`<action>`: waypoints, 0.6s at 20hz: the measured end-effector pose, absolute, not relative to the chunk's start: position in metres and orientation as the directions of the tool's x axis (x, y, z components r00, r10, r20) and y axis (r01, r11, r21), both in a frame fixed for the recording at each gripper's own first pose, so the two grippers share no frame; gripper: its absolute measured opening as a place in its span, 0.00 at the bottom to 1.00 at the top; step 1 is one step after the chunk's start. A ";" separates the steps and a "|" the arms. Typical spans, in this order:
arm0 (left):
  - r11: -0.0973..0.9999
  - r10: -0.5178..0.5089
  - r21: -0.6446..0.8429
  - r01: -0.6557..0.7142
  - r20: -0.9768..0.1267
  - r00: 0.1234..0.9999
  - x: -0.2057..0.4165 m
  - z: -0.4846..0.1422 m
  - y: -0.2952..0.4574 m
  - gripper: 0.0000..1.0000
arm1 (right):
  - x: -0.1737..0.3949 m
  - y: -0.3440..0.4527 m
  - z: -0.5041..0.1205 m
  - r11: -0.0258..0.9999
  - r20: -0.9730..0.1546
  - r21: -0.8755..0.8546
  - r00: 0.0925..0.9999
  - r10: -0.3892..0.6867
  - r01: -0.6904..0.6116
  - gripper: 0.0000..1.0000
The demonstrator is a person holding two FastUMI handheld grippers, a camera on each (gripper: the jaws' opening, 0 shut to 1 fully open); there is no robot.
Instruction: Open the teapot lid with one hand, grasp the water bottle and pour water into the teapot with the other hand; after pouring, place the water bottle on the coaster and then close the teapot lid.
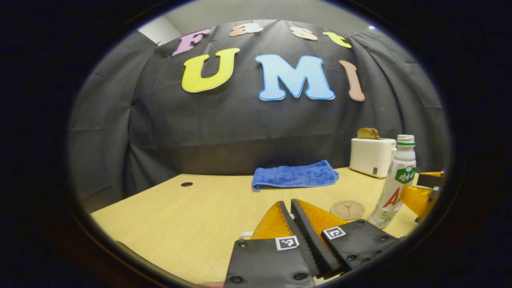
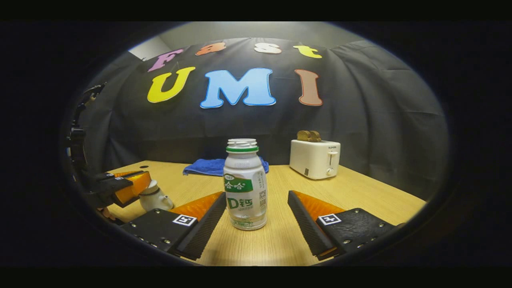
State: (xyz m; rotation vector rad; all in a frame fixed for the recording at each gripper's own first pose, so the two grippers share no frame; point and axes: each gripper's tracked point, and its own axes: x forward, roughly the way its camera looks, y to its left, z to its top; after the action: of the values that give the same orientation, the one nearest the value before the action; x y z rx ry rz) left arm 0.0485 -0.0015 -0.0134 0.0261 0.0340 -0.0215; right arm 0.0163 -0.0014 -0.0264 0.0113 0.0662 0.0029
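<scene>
My right gripper (image 2: 256, 208) stands wide apart, its two ridged, wedge-shaped fingers flanking the water bottle (image 2: 245, 185) without touching it. The bottle stands upright on the pale wood-grain table (image 2: 360, 192), a small rounded plastic bottle with a wide, uncapped threaded neck and a printed wrap label.

In the left gripper view my left gripper (image 1: 293, 205) is clenched: its ribbed fingers meet at the tips. A sliver of white shows under them, but I cannot tell whether they grip it. In the right gripper view that same gripper sits at the far left, right at the top of the teapot (image 2: 154, 197), a smooth, glossy white pot with a short spout; whether the lid is pinched I cannot tell.

The coaster (image 1: 347, 209), a flat round disc with an engraved mark, lies on the table just left of the bottle in the left gripper view. Farther back lie a folded, fluffy blue towel (image 1: 294, 176) and a boxy white toaster (image 2: 315, 159) with browned bread (image 2: 308, 136) poking from its top.
</scene>
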 end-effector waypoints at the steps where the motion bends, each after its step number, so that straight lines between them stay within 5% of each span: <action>1: 0.999 -0.021 0.029 0.022 -0.027 0.999 0.048 -0.009 -0.003 0.10 | 0.017 -0.001 -0.027 1.000 -0.067 0.010 0.998 0.005 -0.004 0.95; 12: 0.999 0.032 0.025 -0.032 0.013 0.999 0.030 0.016 0.041 0.10 | 0.028 0.008 -0.038 0.999 -0.111 -0.012 0.993 0.034 -0.036 0.95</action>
State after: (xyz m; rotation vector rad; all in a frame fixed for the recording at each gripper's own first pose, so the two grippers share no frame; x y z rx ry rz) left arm 0.0299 0.0412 0.0157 0.0257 -0.0124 0.0323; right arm 0.0281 0.0080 -0.0384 -0.0143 0.1108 0.0348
